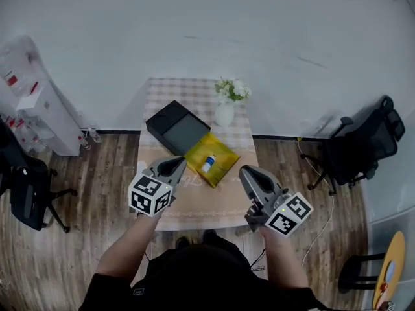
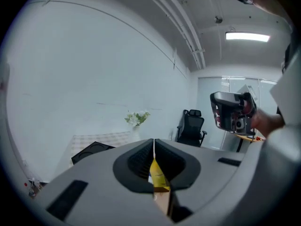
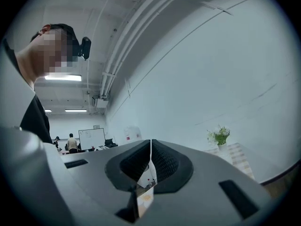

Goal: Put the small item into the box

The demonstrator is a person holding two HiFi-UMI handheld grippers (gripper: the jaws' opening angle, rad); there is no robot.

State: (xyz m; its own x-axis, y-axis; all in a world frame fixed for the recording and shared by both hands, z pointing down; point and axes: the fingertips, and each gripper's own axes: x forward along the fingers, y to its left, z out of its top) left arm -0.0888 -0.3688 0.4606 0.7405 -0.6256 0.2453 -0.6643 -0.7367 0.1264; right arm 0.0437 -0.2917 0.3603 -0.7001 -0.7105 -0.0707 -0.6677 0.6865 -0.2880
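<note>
Head view: the small item [image 1: 208, 163] is a little white bottle with a blue cap. It lies on its side on a yellow pouch [image 1: 220, 153] on the table [image 1: 194, 212], just beside the open black box [image 1: 177, 128] and not yet in it. I judge it is light, stiff plastic with a smooth round body, so it can roll or slip out of the pads. I would take it across the middle of the body, not by the cap. The pouch under it looks soft and may give a little. My left gripper [image 1: 177, 166] is over the near part of the table, its tips near the pouch's near corner. My right gripper [image 1: 246, 172] is at the right edge, apart from the bottle. Both forearms reach forward from my body.

Left gripper view: my jaws are pressed together with nothing between the pads; only a yellow strip shows through the gap under them. The camera looks up at the wall, so this gripper is tilted upward.

Right gripper view: these jaws are also together and empty, pointing up toward wall and ceiling.
</note>
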